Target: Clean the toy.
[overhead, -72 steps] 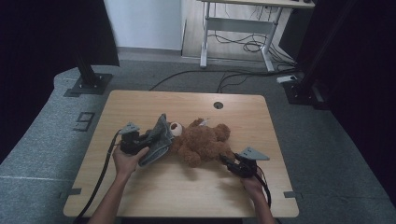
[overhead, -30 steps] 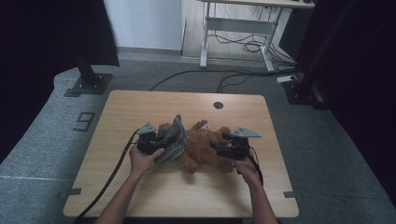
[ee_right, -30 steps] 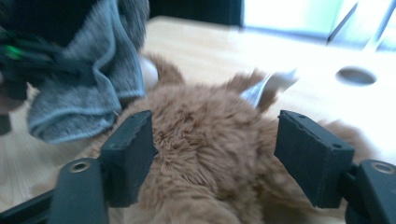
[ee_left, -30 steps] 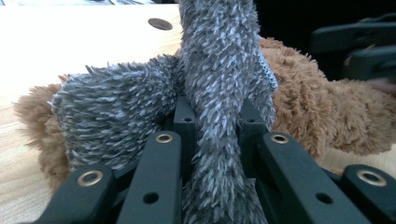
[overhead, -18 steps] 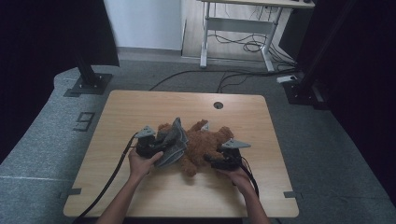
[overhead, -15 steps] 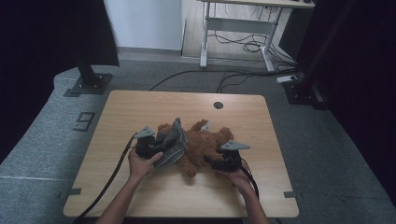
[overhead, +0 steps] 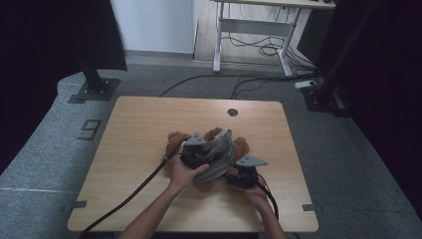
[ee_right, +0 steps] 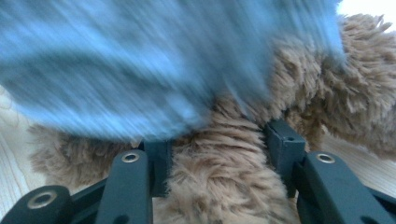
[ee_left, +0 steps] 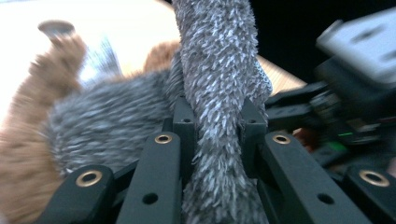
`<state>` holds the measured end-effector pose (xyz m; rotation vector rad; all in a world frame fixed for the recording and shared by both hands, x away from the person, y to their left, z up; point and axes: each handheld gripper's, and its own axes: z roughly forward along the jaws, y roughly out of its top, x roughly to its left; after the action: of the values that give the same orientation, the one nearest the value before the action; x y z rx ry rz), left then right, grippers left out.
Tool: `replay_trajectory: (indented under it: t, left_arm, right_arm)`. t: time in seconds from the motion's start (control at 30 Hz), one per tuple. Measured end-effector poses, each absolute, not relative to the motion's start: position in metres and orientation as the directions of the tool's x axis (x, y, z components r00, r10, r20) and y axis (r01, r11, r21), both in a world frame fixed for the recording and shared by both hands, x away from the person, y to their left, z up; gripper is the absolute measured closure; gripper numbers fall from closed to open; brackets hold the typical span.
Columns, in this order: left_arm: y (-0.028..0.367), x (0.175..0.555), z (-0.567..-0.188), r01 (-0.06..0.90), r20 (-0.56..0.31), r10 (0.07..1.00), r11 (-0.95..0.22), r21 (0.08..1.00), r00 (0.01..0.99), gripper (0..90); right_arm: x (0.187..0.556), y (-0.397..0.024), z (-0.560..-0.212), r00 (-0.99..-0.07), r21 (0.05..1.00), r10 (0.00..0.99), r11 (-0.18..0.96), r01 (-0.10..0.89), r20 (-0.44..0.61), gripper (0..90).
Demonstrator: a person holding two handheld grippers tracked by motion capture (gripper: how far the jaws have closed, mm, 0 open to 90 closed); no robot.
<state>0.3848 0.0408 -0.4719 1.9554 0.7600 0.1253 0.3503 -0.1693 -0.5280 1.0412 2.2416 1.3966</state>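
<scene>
The stuffed bear (overhead: 176, 140) was a warm reddish brown all over, its long shaggy pile a shade paler and more golden at the tips in the right gripper view (ee_right: 224, 186). The fuzzy cloth (overhead: 219, 157) was mid grey, and up close (ee_left: 219, 84) its short fibres looked flecked, white tips over darker grey. The table (overhead: 134, 129) was pale honey wood with a faint straight grain, and a small dark round hole (overhead: 232, 112) sat near its far edge. Both grippers, left (overhead: 199, 153) and right (overhead: 242, 175), were black, with brass-coloured rings around their screw holes and light grey plates on top. The cable (overhead: 129, 195) was black.
</scene>
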Motion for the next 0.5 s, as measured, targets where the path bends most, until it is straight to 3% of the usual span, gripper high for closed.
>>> replay_trajectory:
  t: [0.1,0.27,0.5]
  left_arm:
    - [0.042,0.384,-0.477,0.449,-0.223,0.561,-0.305,0.840,0.797,75.2]
    - [0.066,0.379,-0.472,0.397,-0.130,0.629,-0.305,0.866,0.767,75.7]
    - [0.107,0.384,-0.475,0.429,-0.185,0.653,-0.235,0.872,0.734,76.4]
  right_arm:
    - [0.349,-0.171,-0.531,-0.692,0.867,0.713,0.269,0.419,0.114,56.9]
    - [0.347,-0.172,-0.532,-0.703,0.868,0.702,0.271,0.416,0.118,59.6]
    - [0.347,-0.173,-0.532,-0.719,0.867,0.684,0.276,0.415,0.125,61.0]
